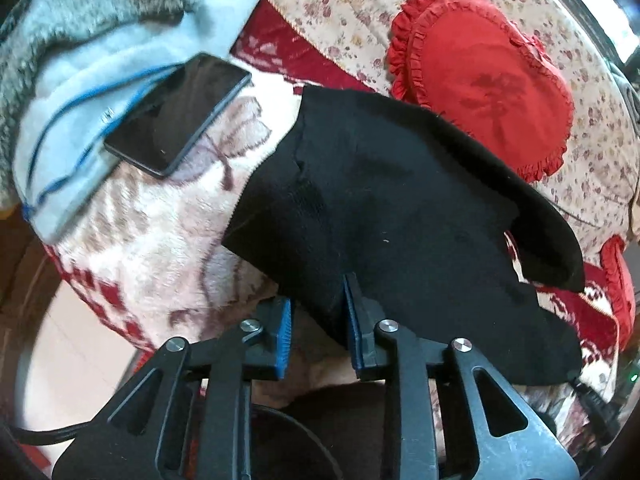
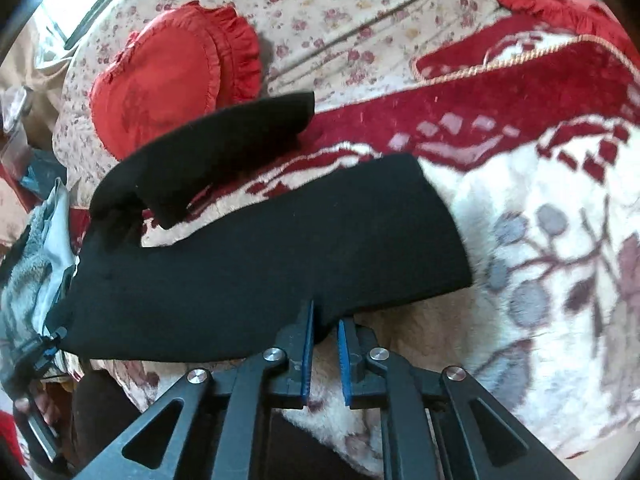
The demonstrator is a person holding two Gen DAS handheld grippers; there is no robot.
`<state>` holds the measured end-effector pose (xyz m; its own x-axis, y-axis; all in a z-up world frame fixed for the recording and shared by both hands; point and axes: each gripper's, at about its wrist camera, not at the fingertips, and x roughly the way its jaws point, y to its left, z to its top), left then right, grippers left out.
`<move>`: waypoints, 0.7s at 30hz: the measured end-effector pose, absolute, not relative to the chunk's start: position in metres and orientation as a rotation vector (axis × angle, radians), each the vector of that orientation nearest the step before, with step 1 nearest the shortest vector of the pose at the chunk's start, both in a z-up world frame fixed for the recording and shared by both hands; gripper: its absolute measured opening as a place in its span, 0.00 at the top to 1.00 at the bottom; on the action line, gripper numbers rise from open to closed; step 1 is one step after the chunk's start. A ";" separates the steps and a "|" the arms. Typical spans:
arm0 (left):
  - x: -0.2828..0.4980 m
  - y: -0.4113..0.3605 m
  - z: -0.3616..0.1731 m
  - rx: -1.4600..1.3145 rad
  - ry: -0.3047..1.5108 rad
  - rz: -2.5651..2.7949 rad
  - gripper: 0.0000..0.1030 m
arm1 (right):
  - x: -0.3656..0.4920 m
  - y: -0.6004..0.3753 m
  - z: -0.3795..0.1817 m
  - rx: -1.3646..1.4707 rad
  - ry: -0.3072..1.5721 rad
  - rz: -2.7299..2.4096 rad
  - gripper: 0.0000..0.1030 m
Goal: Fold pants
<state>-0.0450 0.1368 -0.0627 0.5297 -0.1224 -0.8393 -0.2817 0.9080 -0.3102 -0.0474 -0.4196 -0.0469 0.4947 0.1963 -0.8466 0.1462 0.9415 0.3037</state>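
Blue-padded fingers of the left gripper are standing apart astride the near edge of the soft black knit pants lying on the floral fleece blanket, while the right gripper, jaws likewise parted, is straddling a leg hem; limp, light cloth likely wants edge pinches.

a dark phone lies on a pale blue cloth; a red heart-shaped cushion rests on floral fabric.
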 end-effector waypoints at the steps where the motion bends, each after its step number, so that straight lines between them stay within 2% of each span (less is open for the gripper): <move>1: -0.048 0.138 -0.060 -0.429 1.012 0.102 0.76 | -0.049 -0.418 -0.040 0.342 1.053 0.031 0.92; 9: -0.063 0.149 -0.035 -0.354 0.934 0.150 0.77 | -0.048 -0.394 -0.004 0.166 0.999 -0.007 0.92; 13: -0.059 0.147 -0.030 -0.359 0.919 0.131 0.76 | -0.049 -0.391 0.004 0.194 0.977 0.049 0.91; 21: -0.045 0.124 -0.052 -0.343 0.981 0.095 0.76 | -0.019 -0.311 -0.015 0.141 1.035 0.270 0.89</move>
<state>-0.0445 0.1235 -0.0518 0.5567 -0.0744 -0.8274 -0.2324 0.9423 -0.2411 -0.0187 -0.3113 -0.0155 0.4811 0.2873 -0.8283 -0.1546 0.9578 0.2424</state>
